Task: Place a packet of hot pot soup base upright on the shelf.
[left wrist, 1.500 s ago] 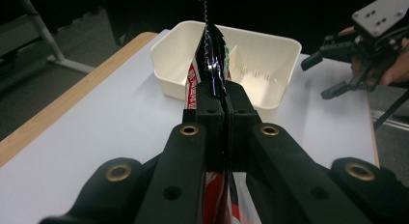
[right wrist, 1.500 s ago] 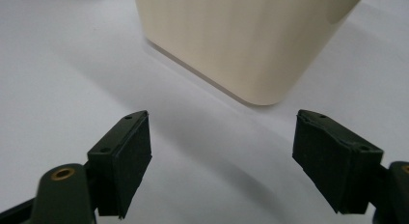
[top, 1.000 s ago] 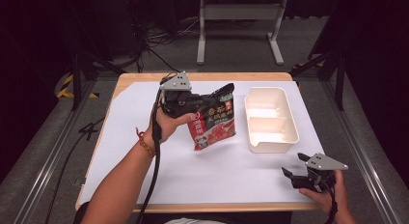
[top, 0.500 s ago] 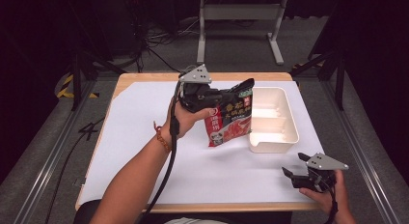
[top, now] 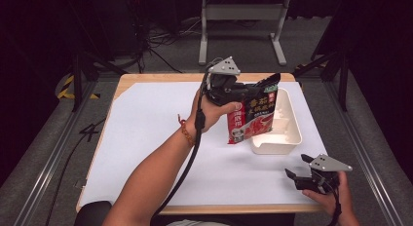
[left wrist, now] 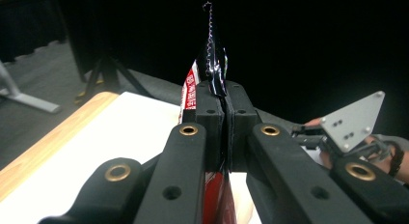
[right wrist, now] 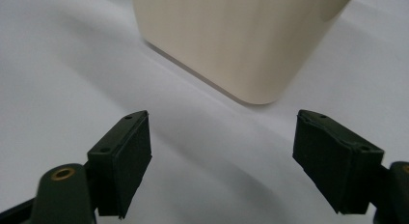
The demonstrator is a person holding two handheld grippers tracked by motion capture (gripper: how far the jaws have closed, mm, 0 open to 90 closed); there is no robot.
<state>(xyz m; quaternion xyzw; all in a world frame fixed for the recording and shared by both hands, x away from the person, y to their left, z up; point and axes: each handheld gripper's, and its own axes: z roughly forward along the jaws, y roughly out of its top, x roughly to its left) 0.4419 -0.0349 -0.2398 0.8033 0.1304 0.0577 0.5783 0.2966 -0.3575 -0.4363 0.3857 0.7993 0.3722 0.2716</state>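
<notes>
My left gripper (top: 238, 92) is shut on the top edge of a red and black snack bag (top: 252, 114), which hangs in the air over the left rim of the cream tray (top: 288, 133). In the left gripper view the pads (left wrist: 212, 127) pinch the bag's crimped black edge (left wrist: 212, 64), and the bag's red side shows below. My right gripper (top: 298, 167) rests near the table's front right corner with its jaws wide apart. In the right gripper view its pads (right wrist: 126, 161) stand open on white paper, facing the tray's near wall (right wrist: 241, 40).
White paper (top: 146, 133) covers the wooden table. The tray stands at the right, with bare paper to its left and in front. Dark floor, cables and a metal stand (top: 241, 21) lie beyond the far edge.
My left hand has carried the hanging bag to the right and a little upward, from the table's middle to over the tray's left rim. The right gripper has stayed where it was.
</notes>
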